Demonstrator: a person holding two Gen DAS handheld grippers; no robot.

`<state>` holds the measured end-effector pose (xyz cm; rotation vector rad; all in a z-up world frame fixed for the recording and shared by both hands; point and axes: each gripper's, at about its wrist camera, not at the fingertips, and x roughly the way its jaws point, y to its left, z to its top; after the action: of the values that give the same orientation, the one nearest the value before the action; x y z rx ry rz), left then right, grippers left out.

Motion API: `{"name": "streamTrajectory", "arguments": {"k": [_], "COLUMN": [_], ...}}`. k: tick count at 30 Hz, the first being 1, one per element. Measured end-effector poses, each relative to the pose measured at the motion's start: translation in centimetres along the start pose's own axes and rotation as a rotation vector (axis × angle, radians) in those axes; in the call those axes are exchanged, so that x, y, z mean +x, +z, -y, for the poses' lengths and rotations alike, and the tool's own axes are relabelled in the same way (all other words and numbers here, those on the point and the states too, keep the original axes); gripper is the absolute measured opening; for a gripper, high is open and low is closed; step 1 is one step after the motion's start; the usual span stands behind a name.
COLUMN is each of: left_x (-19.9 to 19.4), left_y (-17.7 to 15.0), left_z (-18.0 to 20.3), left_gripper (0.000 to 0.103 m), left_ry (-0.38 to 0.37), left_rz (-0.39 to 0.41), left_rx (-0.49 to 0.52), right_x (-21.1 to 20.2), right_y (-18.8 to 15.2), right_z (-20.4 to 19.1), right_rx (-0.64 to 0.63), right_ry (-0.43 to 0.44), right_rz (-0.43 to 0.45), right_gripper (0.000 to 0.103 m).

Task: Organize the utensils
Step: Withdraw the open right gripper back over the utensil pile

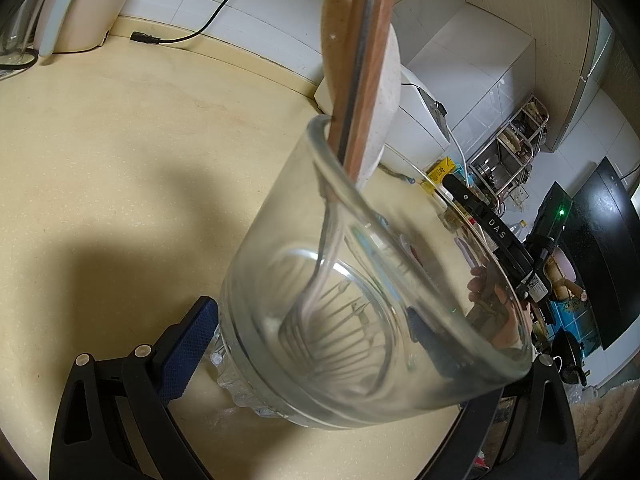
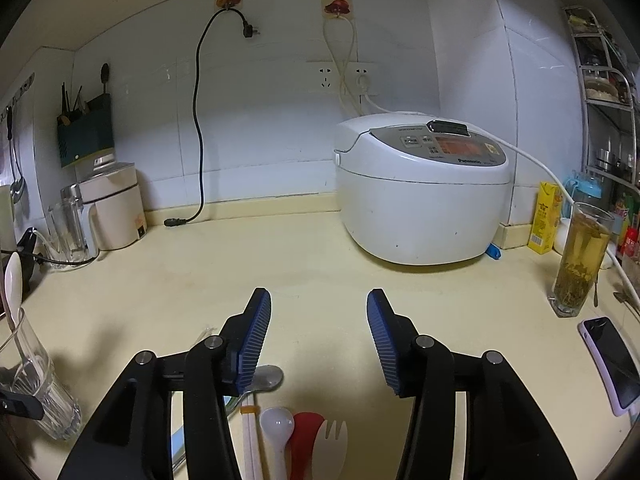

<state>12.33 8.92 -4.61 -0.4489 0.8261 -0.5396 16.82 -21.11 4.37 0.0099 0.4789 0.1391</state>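
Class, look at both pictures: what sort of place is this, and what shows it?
Most likely a home kitchen counter: a rice cooker by tiled wall sockets, loose utensils on the worktop.

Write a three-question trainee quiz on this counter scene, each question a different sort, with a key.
1. True or false: the left gripper clamps the clear drinking glass that holds utensils.
2. Multiple choice: between the right gripper's jaws there is: A) a red spoon; B) nothing; C) a phone.
3. Fill in: the white plastic fork-tipped spoon lies on the ____ beside the red plastic spoon.

Key:
1. True; its blue pads press on the glass's base.
2. B; the jaws stand open over the bare cream countertop.
3. Countertop.
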Motion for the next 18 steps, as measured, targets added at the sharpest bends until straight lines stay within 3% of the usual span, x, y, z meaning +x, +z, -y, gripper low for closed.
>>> {"name": "streamTrajectory", "arguments": {"k": [15, 18], "left_x": [-0.01, -0.01], "left_y": [0.01, 0.02], "left_z": [0.0, 0.0], "left_gripper": [0.098, 0.098], "left_ry": [0.0, 0.0], "left_rz": [0.0, 0.0], "left_rx": [0.0, 0.0], "right_x": [0.17, 0.98], "right_y": [-0.02, 0.05], "right_z": [-0.23, -0.06], "right_rx": [-0.011, -0.002], "right_ry": [-0.011, 0.013], "right_rz": [-0.014, -0.054], "right_gripper": [0.051, 0.051]}}
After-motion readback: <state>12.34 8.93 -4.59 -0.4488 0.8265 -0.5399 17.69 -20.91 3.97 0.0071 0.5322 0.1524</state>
